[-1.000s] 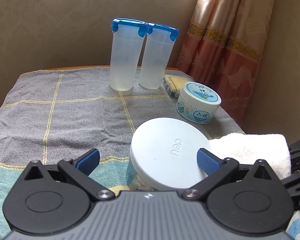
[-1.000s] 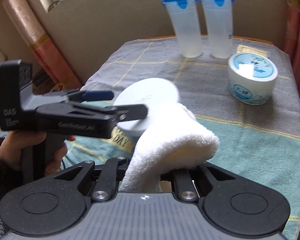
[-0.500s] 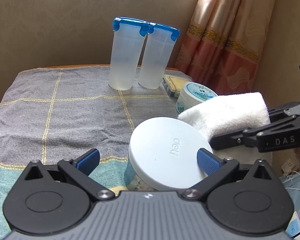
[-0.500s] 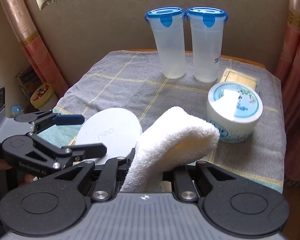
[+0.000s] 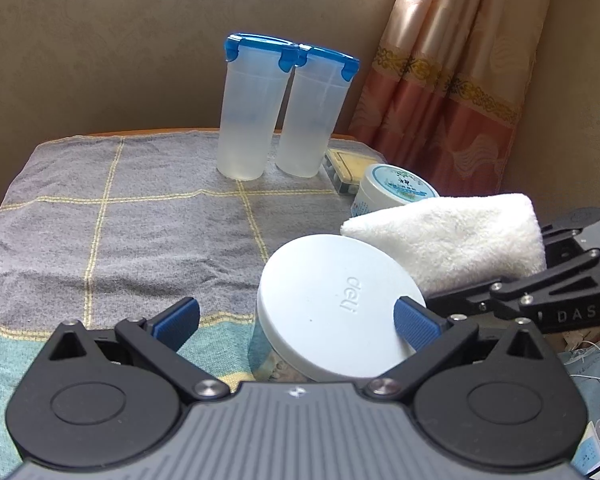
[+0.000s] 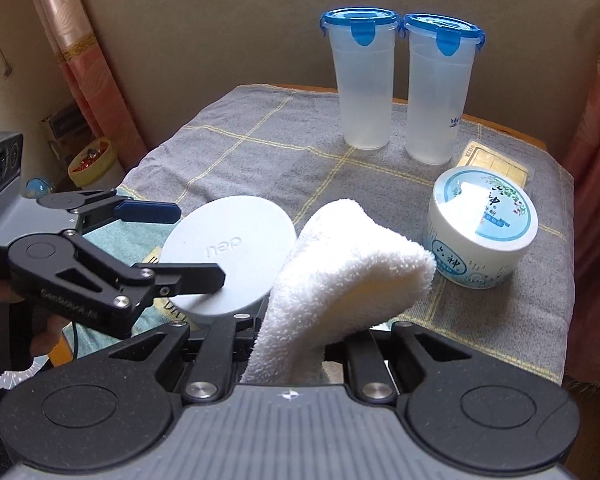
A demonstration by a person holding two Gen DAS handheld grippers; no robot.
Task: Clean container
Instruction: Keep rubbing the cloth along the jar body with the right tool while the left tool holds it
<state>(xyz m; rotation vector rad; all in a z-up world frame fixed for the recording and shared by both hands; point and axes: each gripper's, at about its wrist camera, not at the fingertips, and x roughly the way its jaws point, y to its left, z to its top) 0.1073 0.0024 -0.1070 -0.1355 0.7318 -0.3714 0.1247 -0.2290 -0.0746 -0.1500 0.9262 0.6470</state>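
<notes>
A clear jar with a white "deli" lid [image 5: 336, 312] [image 6: 228, 252] stands on the checked cloth near the table's front. My left gripper [image 5: 296, 318] [image 6: 188, 244] is open around it. Its right blue pad [image 5: 414, 320] touches the lid's rim, while its left pad [image 5: 176, 320] stands clear of the jar. My right gripper [image 6: 290, 346] is shut on a folded white towel [image 6: 352, 272] [image 5: 452, 240]. The towel hangs in the air just right of the lid, close to its edge. The right gripper's fingertips are hidden by the towel.
Two tall translucent tumblers with blue lids [image 6: 364, 80] [image 6: 440, 88] stand at the back. A round white and blue tub [image 6: 482, 228] and a flat yellow box [image 6: 496, 164] lie at the right. Curtains [image 5: 452, 92] flank the table. A hand [image 6: 44, 336] holds the left gripper.
The right gripper carried the towel up from the table's lower right to beside the jar lid and rolled. The left gripper and jar stayed still.
</notes>
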